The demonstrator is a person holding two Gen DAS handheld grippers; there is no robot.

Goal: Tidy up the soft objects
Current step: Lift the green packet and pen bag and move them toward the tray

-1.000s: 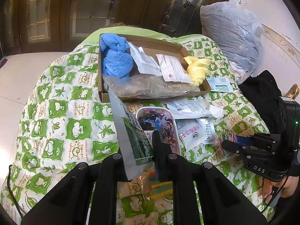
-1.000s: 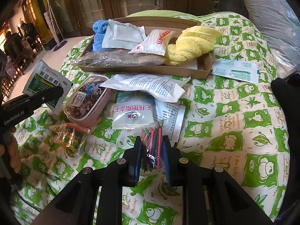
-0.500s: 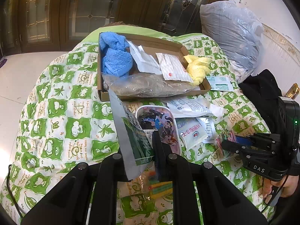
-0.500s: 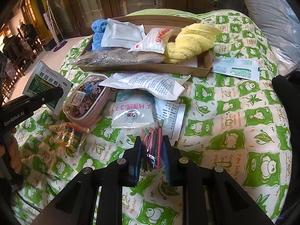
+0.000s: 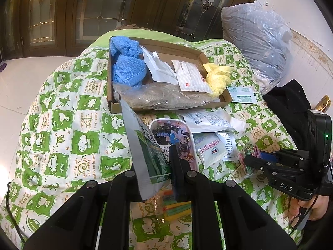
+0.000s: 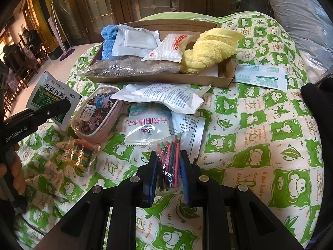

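My left gripper is shut on a green and white medicine sachet, held upright above the quilt; it also shows in the right wrist view. My right gripper is shut on a clear bag of coloured sticks, low over the quilt. A shallow cardboard box at the back holds a blue towel, a yellow towel, white packets and a long clear bag of brown stuff.
A pink cartoon pouch, several white sachets, a second bag of coloured sticks and a green-printed packet lie on the green and white quilt. A grey plastic sack and black cloth sit to the right.
Both grippers keep their hold. The views have drifted only slightly; nothing on the quilt has moved.
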